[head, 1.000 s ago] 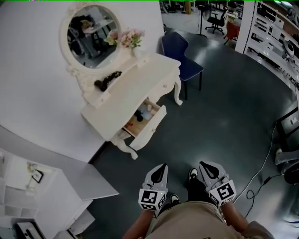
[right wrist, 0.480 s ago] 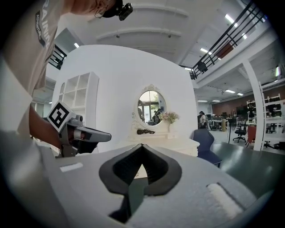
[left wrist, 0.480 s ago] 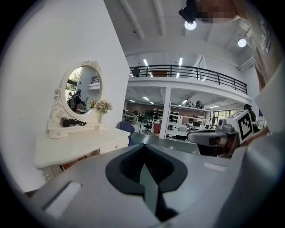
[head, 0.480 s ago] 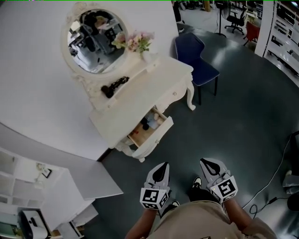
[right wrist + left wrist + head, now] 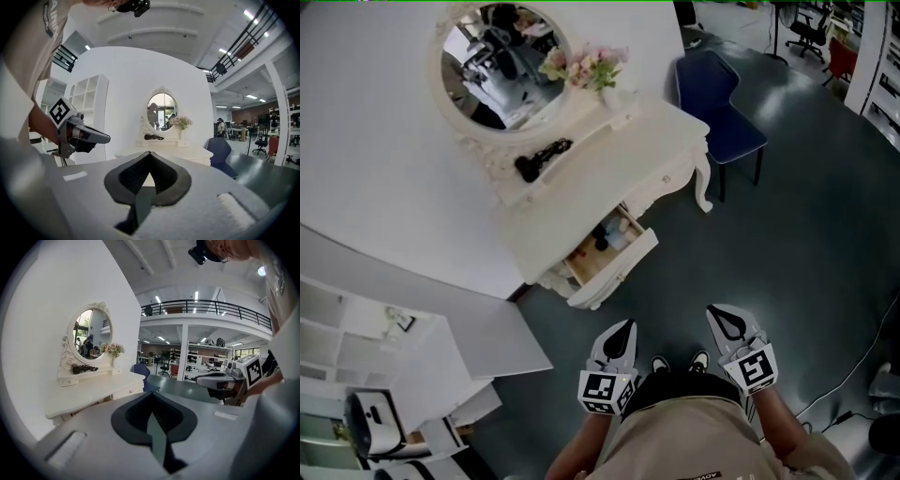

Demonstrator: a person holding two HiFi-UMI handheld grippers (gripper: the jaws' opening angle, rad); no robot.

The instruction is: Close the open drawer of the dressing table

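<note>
change: person is stepping round; over the last second the drawer (image 5: 617, 265) is coming more squarely ahead of both tools, still pulled out just as far
meaning: only the approach is under way, I judge; no push is starting yet
drawer: hanging open at the front of the white bench (image 5: 614, 155), near its left end as the head view shows it, well apart from both tools
drawer contents: a few small items (image 5: 607, 234) are lying inside, one dark, one bluish; too small to name
left tool (image 5: 623, 330): jaws are pressing together, nothing between them, hanging low by the person's waist
right tool (image 5: 725, 323): jaws are meeting too, gripping nothing, pointing toward the bench
bench top: flowers (image 5: 586, 67) are standing by the round mirror (image 5: 502, 58); a dark thing (image 5: 542, 157) is lying on the small shelf
nearby: blue chair (image 5: 718, 105) is standing beside the bench's far end
next: tools are needing to reach the drawer front and push it in
</note>
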